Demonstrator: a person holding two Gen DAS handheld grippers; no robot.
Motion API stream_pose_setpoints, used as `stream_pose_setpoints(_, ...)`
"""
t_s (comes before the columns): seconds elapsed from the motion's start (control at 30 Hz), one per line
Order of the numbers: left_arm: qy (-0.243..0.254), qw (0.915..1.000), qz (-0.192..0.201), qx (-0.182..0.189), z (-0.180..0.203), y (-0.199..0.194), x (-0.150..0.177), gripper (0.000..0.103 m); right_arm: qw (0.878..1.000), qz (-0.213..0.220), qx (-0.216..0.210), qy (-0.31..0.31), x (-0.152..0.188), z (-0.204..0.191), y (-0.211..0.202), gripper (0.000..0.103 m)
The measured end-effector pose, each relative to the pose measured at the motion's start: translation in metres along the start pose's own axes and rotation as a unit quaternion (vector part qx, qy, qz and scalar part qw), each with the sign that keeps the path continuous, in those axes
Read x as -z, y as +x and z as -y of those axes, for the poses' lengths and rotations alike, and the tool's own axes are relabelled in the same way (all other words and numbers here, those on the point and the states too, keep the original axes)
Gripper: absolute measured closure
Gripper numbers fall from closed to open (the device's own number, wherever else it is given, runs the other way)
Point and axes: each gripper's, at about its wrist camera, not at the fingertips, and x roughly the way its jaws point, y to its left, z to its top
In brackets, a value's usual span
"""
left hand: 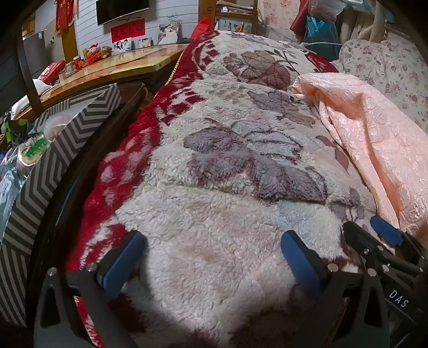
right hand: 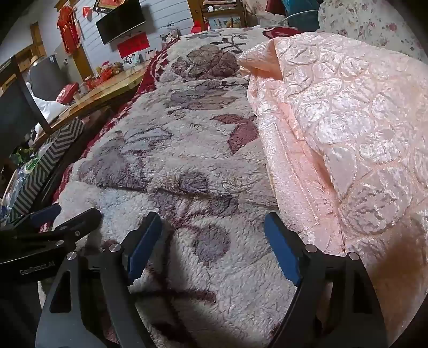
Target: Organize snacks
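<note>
While both tools are angled down over a fleecy floral blanket (left hand: 214, 166), the left gripper (left hand: 214, 257) and right gripper (right hand: 214, 246) are held wide apart, nothing between their jaws. Snack packets (left hand: 29, 152) are seen in a chevron-striped box (left hand: 64, 144) at nine o'clock, a pink quilt (right hand: 334, 120) at three o'clock.

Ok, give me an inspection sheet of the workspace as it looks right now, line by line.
Surface: fleece blanket with flower print and red border, nothing lying on it between the grippers.
Job's things: snack packets inside the chevron-patterned box at the blanket's left edge.
Clutter: pink quilt bunched on the right.
Grippers: left gripper open, empty; right gripper open, empty; both above the blanket.
Cables: nothing seen.
Surroundings: wooden table with small items, wall television, red decorations.
</note>
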Motion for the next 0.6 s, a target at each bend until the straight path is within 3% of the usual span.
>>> stream_pose_setpoints(0.07, 0.0, 1.0, 0.0, 0.0, 0.0, 0.0, 0.0, 0.0, 1.0, 0.002, -0.016, 0.014, 0.0, 0.002, -0.001, 0.022)
stream_pose_setpoints(0.6, 0.0, 1.0, 0.0, 0.0, 0.0, 0.0, 0.0, 0.0, 1.0, 0.001, -0.012, 0.011, 0.0, 0.003, -0.002, 0.022)
